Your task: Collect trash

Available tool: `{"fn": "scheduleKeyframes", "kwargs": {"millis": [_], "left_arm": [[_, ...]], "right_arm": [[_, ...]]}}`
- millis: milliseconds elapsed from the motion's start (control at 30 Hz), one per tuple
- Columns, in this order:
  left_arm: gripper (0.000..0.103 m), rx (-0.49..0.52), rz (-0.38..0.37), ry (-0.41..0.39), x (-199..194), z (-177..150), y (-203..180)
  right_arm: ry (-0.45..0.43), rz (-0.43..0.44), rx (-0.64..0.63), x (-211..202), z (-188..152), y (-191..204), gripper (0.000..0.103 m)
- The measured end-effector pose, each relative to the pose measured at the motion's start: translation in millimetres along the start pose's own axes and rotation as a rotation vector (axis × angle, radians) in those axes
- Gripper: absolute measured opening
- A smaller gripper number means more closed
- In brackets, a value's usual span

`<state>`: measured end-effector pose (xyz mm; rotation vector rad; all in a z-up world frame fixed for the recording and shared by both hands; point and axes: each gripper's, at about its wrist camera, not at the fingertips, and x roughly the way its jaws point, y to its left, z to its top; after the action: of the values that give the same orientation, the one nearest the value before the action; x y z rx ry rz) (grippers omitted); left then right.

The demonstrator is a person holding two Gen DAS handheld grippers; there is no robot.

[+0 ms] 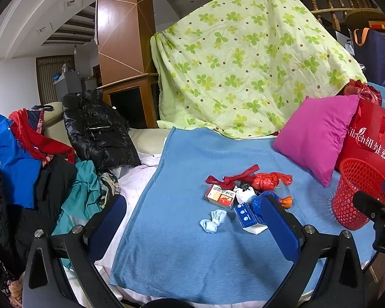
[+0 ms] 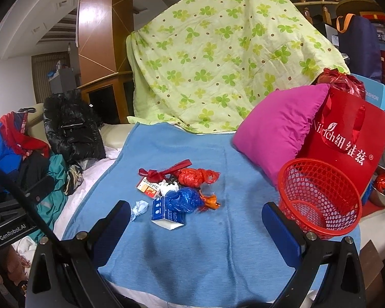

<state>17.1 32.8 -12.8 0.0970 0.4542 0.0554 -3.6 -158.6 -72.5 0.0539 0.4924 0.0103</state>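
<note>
Right wrist: trash pile (image 2: 177,192) crumpled, multicolour; both tongs (image 2: 196,220) wide apart, empty.

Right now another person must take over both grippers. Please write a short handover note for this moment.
Left gripper: open, holding nothing. Right gripper: open, holding nothing.
The trash pile lies on the blue blanket: red ribbon, red plastic bag, blue plastic bag, small boxes, crumpled tissue.
The red basket stands to the right, beside the pink pillow; it looks empty.
Done: nothing collected. Left: move every piece into the basket.
</note>
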Motion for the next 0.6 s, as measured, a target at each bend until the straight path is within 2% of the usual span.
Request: {"fn": "scheduleKeyframes", "kwargs": {"millis": [600], "left_arm": [[0.103,-0.012,0.003,0.032,19,-2,8]], "right_arm": [[0.018,0.016,-0.007,17,3,7,0.103]]}}
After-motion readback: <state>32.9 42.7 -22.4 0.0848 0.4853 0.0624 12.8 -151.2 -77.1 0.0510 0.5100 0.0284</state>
